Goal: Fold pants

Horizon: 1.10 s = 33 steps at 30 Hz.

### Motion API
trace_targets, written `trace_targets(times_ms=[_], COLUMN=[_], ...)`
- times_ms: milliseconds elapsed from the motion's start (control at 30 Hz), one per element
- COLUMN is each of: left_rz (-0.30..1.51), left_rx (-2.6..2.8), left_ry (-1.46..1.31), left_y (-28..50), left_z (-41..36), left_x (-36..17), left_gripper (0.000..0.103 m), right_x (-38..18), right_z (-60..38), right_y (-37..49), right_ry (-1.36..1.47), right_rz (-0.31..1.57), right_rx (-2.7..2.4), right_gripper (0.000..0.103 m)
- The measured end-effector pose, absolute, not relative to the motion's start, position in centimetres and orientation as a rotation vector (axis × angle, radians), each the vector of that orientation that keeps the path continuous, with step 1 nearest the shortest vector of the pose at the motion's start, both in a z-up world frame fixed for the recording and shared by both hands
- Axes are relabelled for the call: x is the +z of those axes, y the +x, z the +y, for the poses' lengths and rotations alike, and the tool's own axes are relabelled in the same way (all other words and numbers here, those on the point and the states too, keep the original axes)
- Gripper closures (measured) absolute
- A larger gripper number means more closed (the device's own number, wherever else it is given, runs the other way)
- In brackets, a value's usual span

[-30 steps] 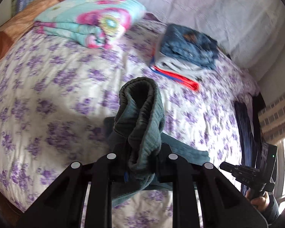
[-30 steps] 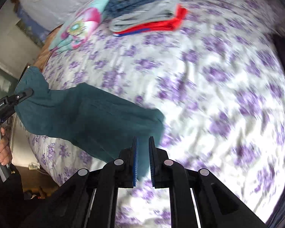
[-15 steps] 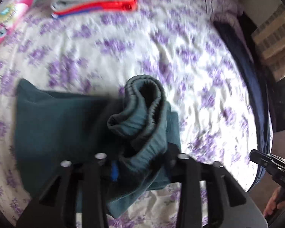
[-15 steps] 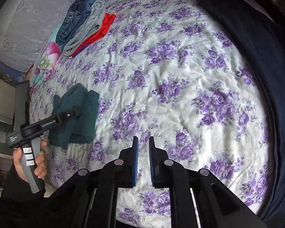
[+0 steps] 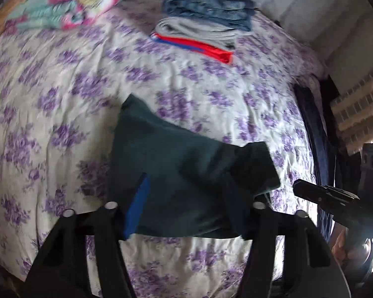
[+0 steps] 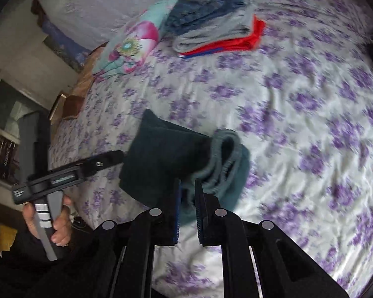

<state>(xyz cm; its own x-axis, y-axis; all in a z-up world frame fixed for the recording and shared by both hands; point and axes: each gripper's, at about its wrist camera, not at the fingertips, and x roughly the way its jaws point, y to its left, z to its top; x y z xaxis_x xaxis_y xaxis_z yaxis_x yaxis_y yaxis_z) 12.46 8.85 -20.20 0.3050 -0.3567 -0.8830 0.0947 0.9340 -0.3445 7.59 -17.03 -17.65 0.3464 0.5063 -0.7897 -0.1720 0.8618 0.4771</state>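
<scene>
Dark teal pants (image 5: 176, 164) lie folded on the purple-flowered bed sheet (image 5: 62, 87). My left gripper (image 5: 186, 181) straddles their near edge. Its jaws are opening and the pads do not press the cloth. In the right wrist view the pants (image 6: 161, 154) have their bunched waistband (image 6: 223, 156) at the right end. My right gripper (image 6: 186, 183) stands shut just over that end, cloth showing behind its narrow gap. The left gripper (image 6: 116, 156), held by a hand (image 6: 59, 223), reaches the pants' left edge. The right gripper (image 5: 301, 188) sits beside the pants' right corner.
A stack of folded jeans, grey cloth and red cloth (image 5: 206, 22) sits far back on the bed, seen also as the stack (image 6: 211, 27). A floral folded blanket (image 5: 74, 7) lies at the back left. Dark navy fabric (image 5: 313, 134) hangs along the bed's right edge.
The left gripper let go of the bunched waistband and spread its fingers; the pants now lie flat and folded. The right gripper swung in from bare sheet to the waistband end.
</scene>
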Motion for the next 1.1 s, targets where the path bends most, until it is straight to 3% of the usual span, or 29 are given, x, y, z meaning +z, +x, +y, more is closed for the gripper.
trace_targets(times_ms=[67, 233, 333, 467, 600, 633, 667, 733, 1033, 1100], left_rz=[1.234, 1.302, 1.324, 1.339, 1.311, 1.299, 1.287, 1.266, 1.313, 1.338], left_rx=[-0.285, -0.275, -0.265, -0.289, -0.28, -0.285, -0.292, -0.318, -0.411, -0.408], left_ry=[-0.318, -0.366, -0.361, -0.383, -0.329, -0.33, -0.339, -0.372, -0.377, -0.384], left_y=[12.9, 13.3, 13.0, 13.0, 12.5, 12.4, 12.2, 12.0, 12.3, 12.1], left_z=[10.9, 11.6, 11.9, 12.7, 12.9, 13.0, 13.1, 13.2, 10.4, 10.4], left_x=[-21.6, -26.2, -28.0, -27.8, -25.1, -24.5, -23.9, -23.0, -25.6, -26.5], left_gripper=[0.068, 0.069, 0.083, 0.086, 0.085, 0.084, 0.084, 0.084, 0.084, 0.084], right_x=[-17.2, -20.8, -23.6, -24.6, -18.2, -16.8, -15.6, -15.0, -23.3, -24.7], right_z=[-14.6, -14.6, -18.0, -19.8, -15.2, -13.7, -11.9, -8.4, -0.3, 0.3], right_y=[8.8, 9.9, 8.3, 7.8, 10.1, 11.1, 12.2, 14.6, 24.2, 24.4], right_ry=[0.307, 0.25, 0.256, 0.305, 0.136, 0.119, 0.098, 0.039, -0.054, -0.128], right_rz=[1.118, 1.249, 1.334, 1.41, 1.271, 1.234, 1.19, 1.154, 1.367, 1.398], right_rx=[0.509, 0.414, 0.315, 0.299, 0.41, 0.454, 0.51, 0.585, 0.724, 0.69], right_gripper=[0.091, 0.091, 0.093, 0.097, 0.087, 0.081, 0.066, 0.061, 0.063, 0.096])
